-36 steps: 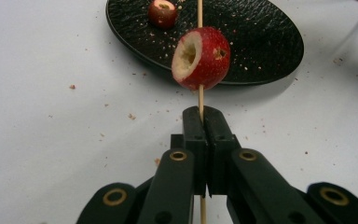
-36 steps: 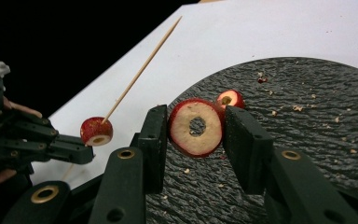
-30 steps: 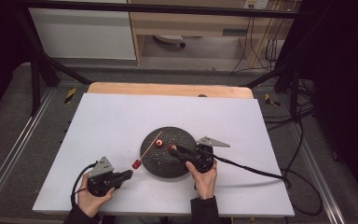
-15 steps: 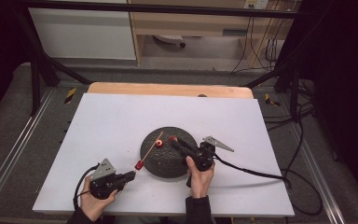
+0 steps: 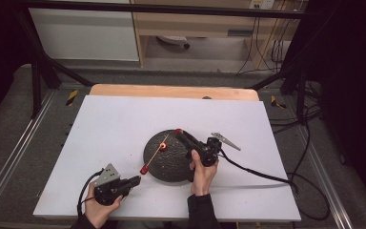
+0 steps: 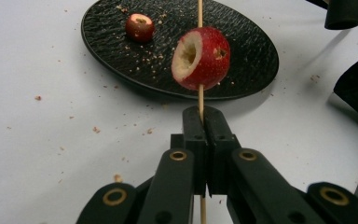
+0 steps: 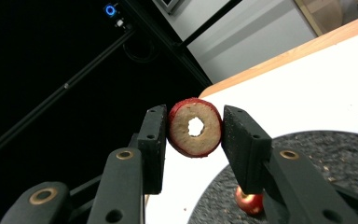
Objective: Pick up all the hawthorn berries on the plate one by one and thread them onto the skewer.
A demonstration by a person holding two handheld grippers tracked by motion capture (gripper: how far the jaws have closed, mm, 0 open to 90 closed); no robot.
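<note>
Above the black plate (image 5: 171, 162), right gripper (image 7: 195, 129) clamps a cored red fruit (image 7: 195, 127); left gripper (image 6: 207, 122) pinches the bamboo skewer (image 6: 199, 14) below one threaded fruit (image 6: 200, 58); threading step; next: align bore with skewer tip.

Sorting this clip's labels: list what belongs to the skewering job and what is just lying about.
In the job:
- left gripper, shut on the wooden skewer
- cored red fruit on the skewer
- right gripper, shut on a cored fruit slice
- black plate
- loose fruit on the plate

Lying about:
- crumbs
- floor cables
</note>
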